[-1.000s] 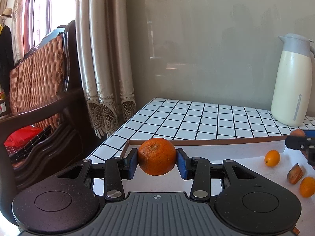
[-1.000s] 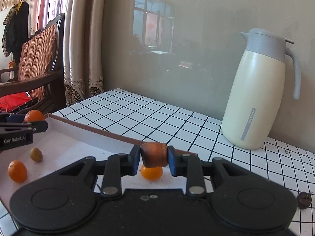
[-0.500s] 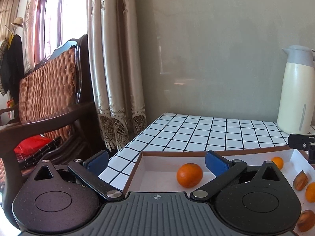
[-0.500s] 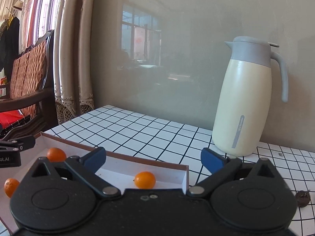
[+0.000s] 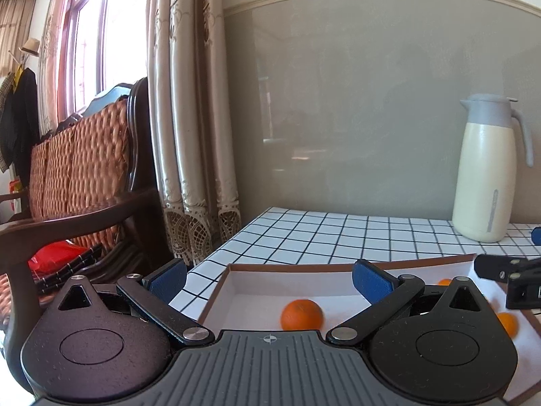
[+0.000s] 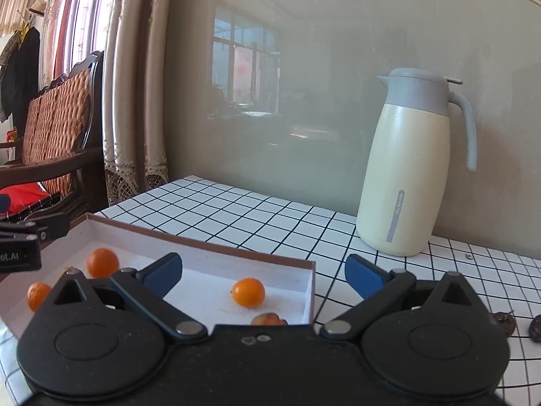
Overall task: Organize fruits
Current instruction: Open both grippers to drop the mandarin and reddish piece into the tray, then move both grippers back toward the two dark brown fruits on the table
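My left claw (image 5: 268, 279) stands spread as wide as it goes, its blue pads (image 5: 370, 279) far apart with nothing pressed between them. Its jaws have just been opening, and the mandarin (image 5: 302, 314) now lies loose on the white floor of the shallow box (image 5: 233, 282), below and beyond the gap, close to the box's left wall. At the right edge of this view, a small orange fruit (image 5: 508, 324) lies in the same box, with another showing only as a sliver behind my claw's linkage.

My right claw (image 6: 263, 275) is likewise opened fully and grips nothing; its jaws too have just been opening. A brownish fruit (image 6: 268, 320) sits in the box just past the claw body, half hidden by it, near the right-hand wall (image 6: 309, 291). A kumquat (image 6: 248, 292) lies just beyond it on the white floor. Further left in the box are the mandarin (image 6: 102, 262) and another small orange fruit (image 6: 38, 295).

The box rests on the desk (image 6: 257, 216), which carries a white cloth with a black grid. A cream thermos jug (image 6: 405, 169) with a grey lid stands upright on the desk against the wall, well apart from the box. Two dark, shrivelled fruits (image 6: 504, 322) lie on the cloth to the right of my right claw, outside the box.
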`<state>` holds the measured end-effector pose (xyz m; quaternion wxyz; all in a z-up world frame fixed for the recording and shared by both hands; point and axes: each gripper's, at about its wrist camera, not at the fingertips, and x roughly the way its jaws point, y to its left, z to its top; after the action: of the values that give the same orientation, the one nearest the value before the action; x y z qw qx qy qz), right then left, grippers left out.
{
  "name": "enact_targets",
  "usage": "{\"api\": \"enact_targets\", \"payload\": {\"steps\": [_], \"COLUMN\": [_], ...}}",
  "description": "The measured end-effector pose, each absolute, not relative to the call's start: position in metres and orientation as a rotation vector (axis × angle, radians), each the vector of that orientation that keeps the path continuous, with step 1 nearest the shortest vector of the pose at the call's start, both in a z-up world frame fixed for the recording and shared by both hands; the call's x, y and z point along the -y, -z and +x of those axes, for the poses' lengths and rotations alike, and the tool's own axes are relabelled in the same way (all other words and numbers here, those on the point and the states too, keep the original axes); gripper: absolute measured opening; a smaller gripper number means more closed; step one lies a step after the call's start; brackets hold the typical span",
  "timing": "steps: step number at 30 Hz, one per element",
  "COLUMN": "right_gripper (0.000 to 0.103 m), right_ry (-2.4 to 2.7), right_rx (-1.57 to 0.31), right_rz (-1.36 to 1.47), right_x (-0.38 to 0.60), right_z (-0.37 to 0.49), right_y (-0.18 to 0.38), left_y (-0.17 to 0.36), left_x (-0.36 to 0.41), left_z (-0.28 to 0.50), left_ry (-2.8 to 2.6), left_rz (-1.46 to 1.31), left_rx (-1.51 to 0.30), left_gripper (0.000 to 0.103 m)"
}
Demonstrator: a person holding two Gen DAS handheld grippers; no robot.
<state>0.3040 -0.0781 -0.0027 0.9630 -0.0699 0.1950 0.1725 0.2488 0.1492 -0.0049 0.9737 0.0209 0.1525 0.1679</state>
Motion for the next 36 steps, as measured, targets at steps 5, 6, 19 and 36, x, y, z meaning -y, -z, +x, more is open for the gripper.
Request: {"api": "enact_targets", "payload": {"steps": [5,6,19,36], "right_gripper": [0.097,0.097,0.097,0.097], "right_ry": [-0.316,-0.308,-0.204,-0.052], "right_rx": [-0.394,-0.394,-0.379,-0.38], "right_rz": [-0.124,-0.119,-0.116,-0.104], "right_x": [0.103,0.108,0.172,0.27], "right_z": [0.292,0.291,0.272,0.262], "right_y": [-0.003,-0.004,-0.012,-0.012], "left_y": [0.003,0.002,-0.003,0.005], "left_x": [-0.133,-0.129,-0.047,0.062], "left_z": [0.242,0.241,0.246,0.264], "left_ry": [-0.316,-0.311,-0.165,0.008], "left_rz": [0.046,0.042,0.046,0.089], "left_rx": [-0.304,-0.303,-0.302,-0.314], "left_gripper": [0.103,0.103,0.103,0.103]}}
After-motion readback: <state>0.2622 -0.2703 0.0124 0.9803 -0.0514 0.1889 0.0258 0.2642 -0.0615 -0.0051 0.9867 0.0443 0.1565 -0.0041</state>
